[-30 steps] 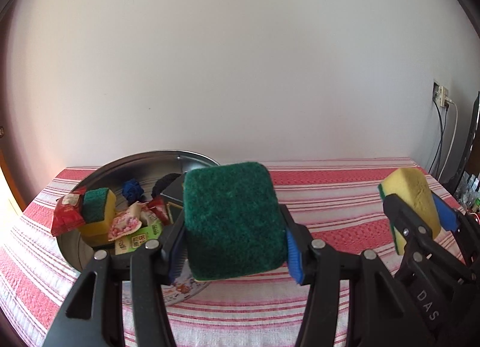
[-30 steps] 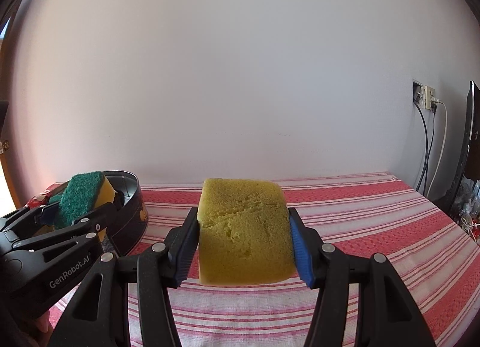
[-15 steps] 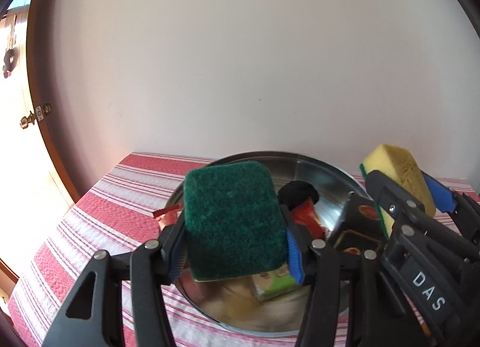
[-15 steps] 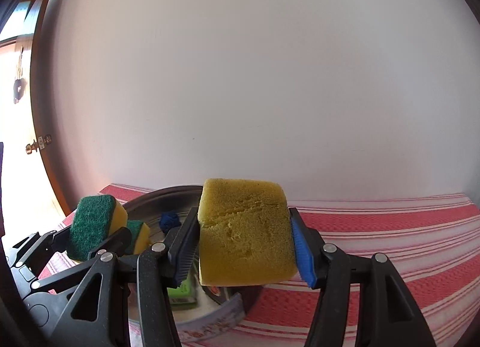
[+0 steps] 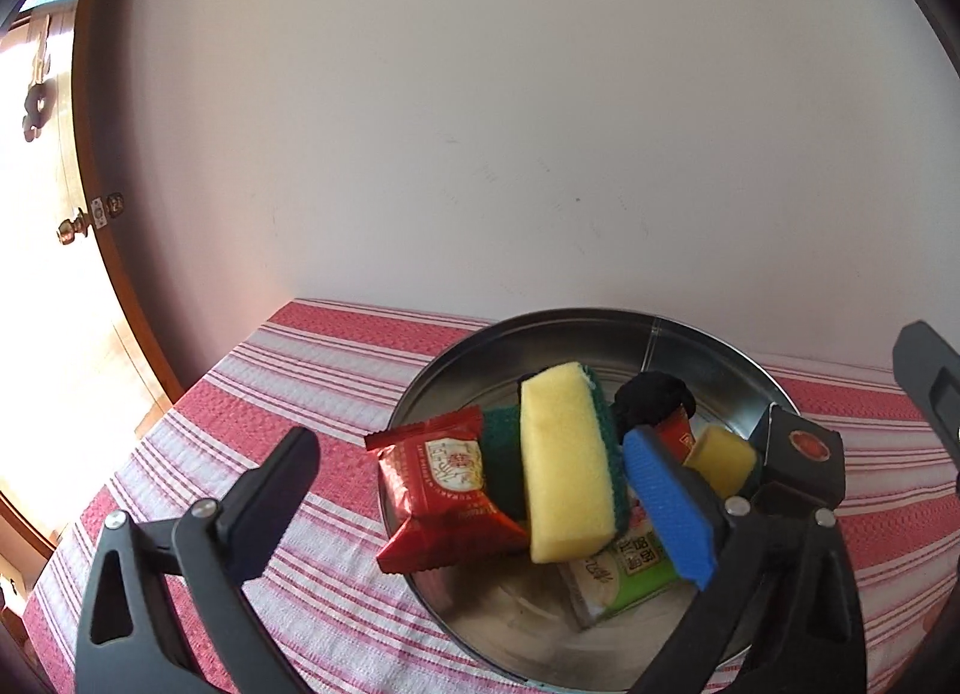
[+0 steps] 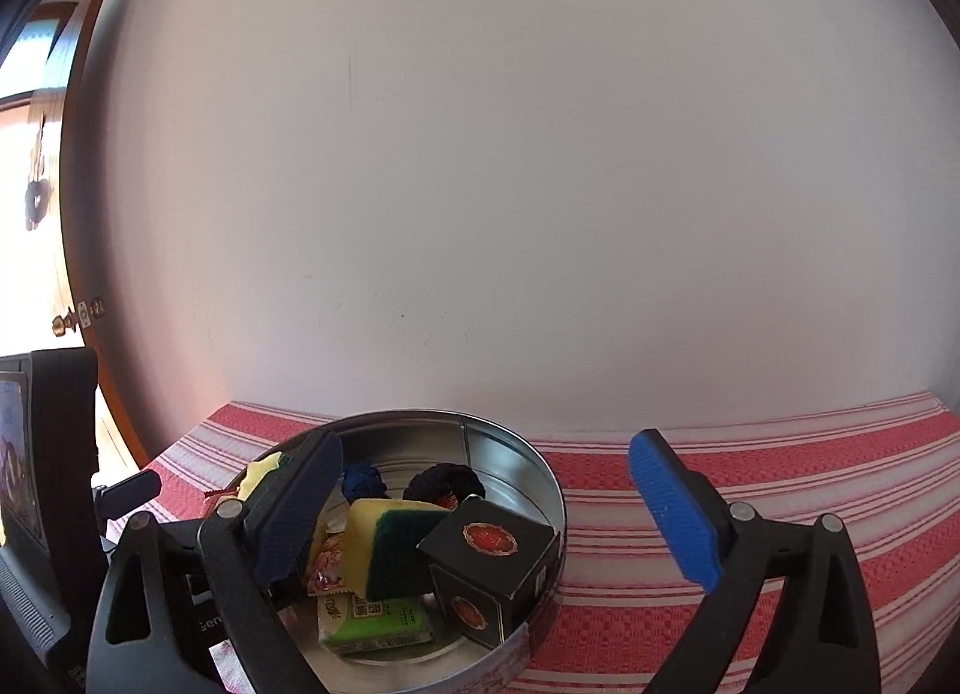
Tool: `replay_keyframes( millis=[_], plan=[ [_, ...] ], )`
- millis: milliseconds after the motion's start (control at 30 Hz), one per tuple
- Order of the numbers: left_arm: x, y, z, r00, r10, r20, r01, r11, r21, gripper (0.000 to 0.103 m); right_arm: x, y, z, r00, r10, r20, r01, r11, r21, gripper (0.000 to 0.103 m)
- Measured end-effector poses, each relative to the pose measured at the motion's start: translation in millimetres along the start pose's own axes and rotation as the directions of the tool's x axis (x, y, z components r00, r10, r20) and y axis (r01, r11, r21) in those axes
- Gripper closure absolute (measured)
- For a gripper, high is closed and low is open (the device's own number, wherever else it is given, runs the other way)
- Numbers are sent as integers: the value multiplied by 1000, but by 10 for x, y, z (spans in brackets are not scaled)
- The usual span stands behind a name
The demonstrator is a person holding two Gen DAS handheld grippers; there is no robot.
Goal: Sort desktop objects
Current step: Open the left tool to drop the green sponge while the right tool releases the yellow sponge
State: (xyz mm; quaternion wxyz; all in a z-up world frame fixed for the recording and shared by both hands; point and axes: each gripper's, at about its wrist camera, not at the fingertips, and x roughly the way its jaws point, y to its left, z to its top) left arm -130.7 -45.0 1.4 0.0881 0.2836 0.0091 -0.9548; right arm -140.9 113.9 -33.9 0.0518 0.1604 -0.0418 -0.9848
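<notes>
- Standing wide over the round tin (image 5: 708,343), both the left gripper (image 5: 480,508) and the right gripper (image 6: 486,505) have just been opening; nothing is between them.
- Sponge (image 5: 564,460) lies tilted inside the tin, beside the red packet (image 5: 441,484).
- Judged light, soft, compressible: grip across its flat faces.

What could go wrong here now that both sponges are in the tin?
1. The red snack packet hangs over the round tin's rim; a nudge could tip it onto the striped cloth.
2. The left tongs, jaws just opened and holding nothing, sit close to the leaning yellow sponge; pulling back carelessly may drag it out.
3. The right tongs, also just opened, straddle the black box at the tin's edge and could knock it.
</notes>
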Motion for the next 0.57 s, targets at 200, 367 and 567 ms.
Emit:
replay_keyframes(
  millis=[200, 367, 567],
  plan=[
    [-268, -33, -77, 997, 12, 74, -14, 1000, 27, 1, -285, -144, -89, 995, -62, 72, 61, 998, 22, 3],
    [-413, -127, -103, 994, 18, 108, -26, 997, 75, 0, -408, -193, -148, 992, -84, 97, 82, 996, 21, 3],
    [-471, -123, -102, 996, -34, 81, 30, 998, 53, 0, -454, -75, -170, 992, -88, 88, 84, 995, 47, 3]
  ],
)
